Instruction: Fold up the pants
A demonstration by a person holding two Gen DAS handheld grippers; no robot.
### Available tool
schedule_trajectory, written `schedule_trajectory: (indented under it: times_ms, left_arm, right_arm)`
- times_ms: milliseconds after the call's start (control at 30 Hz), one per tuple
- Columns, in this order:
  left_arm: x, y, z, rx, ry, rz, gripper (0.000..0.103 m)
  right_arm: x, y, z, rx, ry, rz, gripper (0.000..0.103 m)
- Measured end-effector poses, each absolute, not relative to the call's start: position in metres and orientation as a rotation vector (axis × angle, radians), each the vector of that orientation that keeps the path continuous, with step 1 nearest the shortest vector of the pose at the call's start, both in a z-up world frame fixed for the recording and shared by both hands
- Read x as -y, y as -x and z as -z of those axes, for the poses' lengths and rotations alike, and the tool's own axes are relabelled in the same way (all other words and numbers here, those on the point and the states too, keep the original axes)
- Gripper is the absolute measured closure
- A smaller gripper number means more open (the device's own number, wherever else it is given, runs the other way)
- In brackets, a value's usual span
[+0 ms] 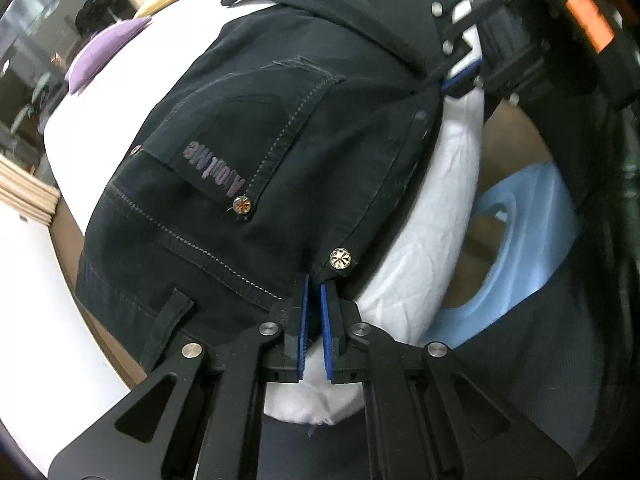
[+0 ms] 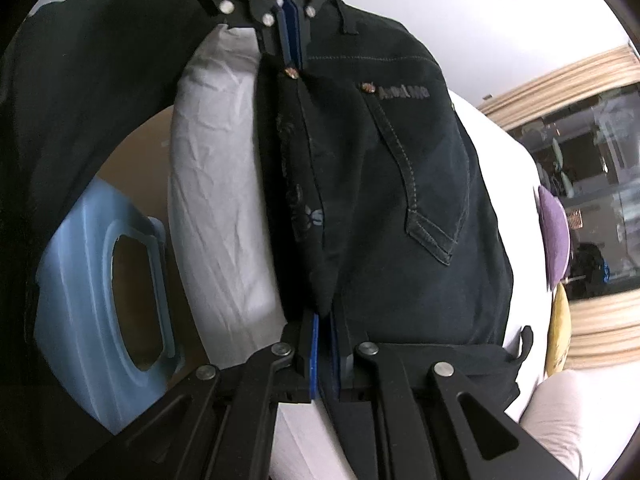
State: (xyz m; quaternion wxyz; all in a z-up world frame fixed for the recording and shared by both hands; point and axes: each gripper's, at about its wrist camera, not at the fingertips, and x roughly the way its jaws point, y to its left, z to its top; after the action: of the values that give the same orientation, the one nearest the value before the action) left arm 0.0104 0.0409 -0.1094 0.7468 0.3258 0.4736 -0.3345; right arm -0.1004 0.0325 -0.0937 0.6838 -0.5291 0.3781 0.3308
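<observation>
Dark pants [image 1: 280, 152] spread over a white bed [image 1: 424, 216], waistband stretched between both tools, back pocket and rivets facing up. Left gripper [image 1: 314, 296] clamped on one waistband corner beside a metal button [image 1: 340, 258]; right gripper [image 2: 324, 336] pinched shut on the opposite corner. Blue plastic bin [image 2: 88, 280] on the floor beside the bed, purple cushion [image 1: 100, 52] farther back.
</observation>
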Motion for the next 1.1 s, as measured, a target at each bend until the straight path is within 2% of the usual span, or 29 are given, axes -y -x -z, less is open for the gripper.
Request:
schedule_trajectory:
  times_ms: [167, 367, 500, 600, 633, 667, 700, 767, 833, 900, 1100]
  left_arm:
    - [-0.071, -0.025, 0.069, -1.123, -0.539, 0.774, 0.095]
    - [-0.059, -0.051, 0.024, -0.989, -0.318, 0.756, 0.095]
    - [-0.017, -0.083, 0.052, -1.000, -0.221, 0.712, 0.095]
    - [0.004, -0.110, 0.103, -1.133, -0.202, 0.635, 0.095]
    - [0.005, -0.115, 0.118, -1.144, -0.186, 0.624, 0.095]
    - [0.002, -0.118, 0.121, -1.121, -0.144, 0.634, 0.095]
    - [-0.004, -0.123, 0.123, -1.137, -0.084, 0.641, 0.095]
    - [-0.017, -0.131, 0.127, -1.166, 0.023, 0.650, 0.095]
    - [-0.019, -0.131, 0.129, -1.161, 0.036, 0.649, 0.095]
    - [-0.017, -0.132, 0.130, -1.161, 0.048, 0.630, 0.095]
    - [-0.012, -0.130, 0.135, -1.172, 0.095, 0.611, 0.095]
  right_arm:
    - [-0.031, 0.095, 0.089, -0.878, 1.111, -0.720, 0.094]
    - [-0.032, 0.090, 0.088, -0.898, 1.066, -0.691, 0.094]
    - [-0.029, 0.085, 0.088, -0.920, 0.981, -0.665, 0.093]
    - [-0.020, 0.078, 0.085, -0.937, 0.878, -0.643, 0.090]
    - [-0.017, 0.077, 0.083, -0.942, 0.851, -0.635, 0.086]
    - [-0.013, 0.075, 0.082, -0.950, 0.824, -0.621, 0.078]
    - [-0.005, 0.073, 0.078, -0.965, 0.769, -0.616, 0.054]
    - [0.014, 0.071, 0.065, -1.026, 0.593, -0.687, 0.021]
    - [0.036, 0.067, 0.047, -1.016, 0.423, -0.693, 0.021]
    - [0.066, 0.042, 0.029, -1.036, 0.237, -0.629, 0.029]
    - [0.161, -0.078, -0.009, -0.991, -0.215, -0.373, 0.035]
